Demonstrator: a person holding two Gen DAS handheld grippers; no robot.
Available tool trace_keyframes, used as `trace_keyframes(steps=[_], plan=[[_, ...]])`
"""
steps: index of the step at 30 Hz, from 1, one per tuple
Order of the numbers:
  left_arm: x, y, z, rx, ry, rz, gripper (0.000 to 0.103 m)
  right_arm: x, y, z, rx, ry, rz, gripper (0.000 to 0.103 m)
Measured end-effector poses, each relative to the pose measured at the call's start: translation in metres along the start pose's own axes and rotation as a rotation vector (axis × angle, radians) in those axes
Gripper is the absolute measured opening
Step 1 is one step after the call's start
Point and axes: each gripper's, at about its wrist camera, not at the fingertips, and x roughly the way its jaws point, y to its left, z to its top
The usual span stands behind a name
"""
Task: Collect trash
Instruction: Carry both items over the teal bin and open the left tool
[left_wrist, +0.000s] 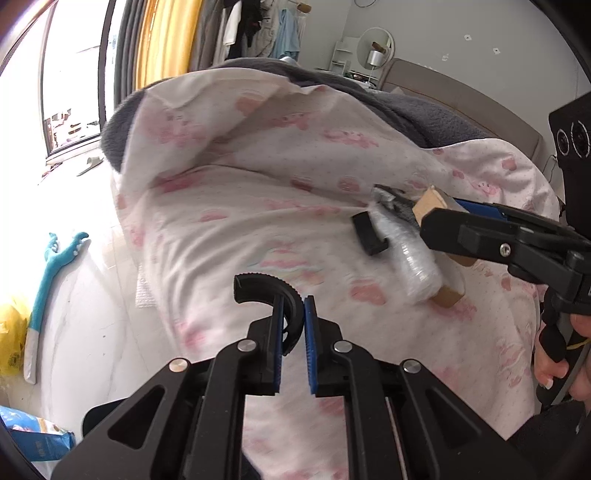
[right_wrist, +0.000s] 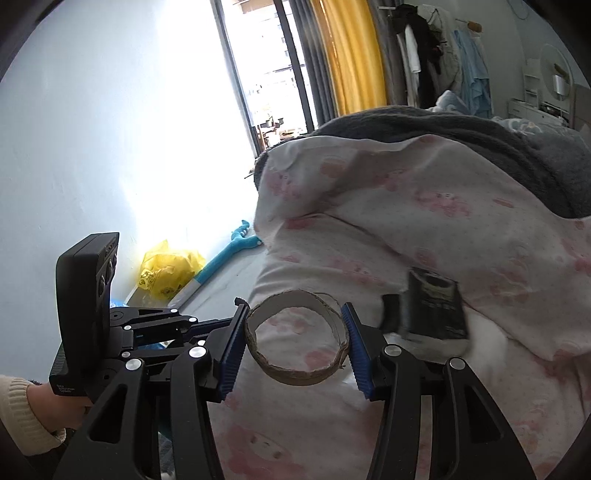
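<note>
My right gripper (right_wrist: 297, 350) is shut on a cardboard tape roll (right_wrist: 295, 374), an open ring held above the pink-printed bed cover (right_wrist: 424, 229). In the left wrist view the same roll (left_wrist: 430, 199) shows as a cardboard core wrapped in clear film (left_wrist: 417, 266), held in the right gripper (left_wrist: 436, 218). A dark wrapper (right_wrist: 434, 314) lies on the cover just right of the roll, with a small black block (left_wrist: 369, 232) beside it. My left gripper (left_wrist: 293, 321) is shut on a black curved plastic piece (left_wrist: 266, 286) over the bed edge.
A grey blanket (right_wrist: 480, 136) lies across the far part of the bed. A yellow plastic bag (right_wrist: 168, 271) and a teal long-handled tool (left_wrist: 51, 273) lie on the pale floor to the left. A blue packet (left_wrist: 37, 439) lies on the floor. Curtains and hanging clothes stand behind.
</note>
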Motion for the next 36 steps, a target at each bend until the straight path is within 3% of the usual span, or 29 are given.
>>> trace_keyframes(steps=[11, 21, 36], plan=[[-0.011, 0.048, -0.024, -0.057, 0.097, 0.02, 0.012, 0.042, 0.062, 0.007, -0.048, 0.054, 0.057, 0.051], [-0.015, 0.095, -0.056, -0.143, 0.199, 0.041, 0.012, 0.073, 0.091, 0.009, -0.047, 0.1, 0.094, 0.051], [-0.009, 0.157, -0.115, -0.222, 0.429, 0.097, 0.012, 0.127, 0.15, -0.002, -0.088, 0.24, 0.163, 0.051]])
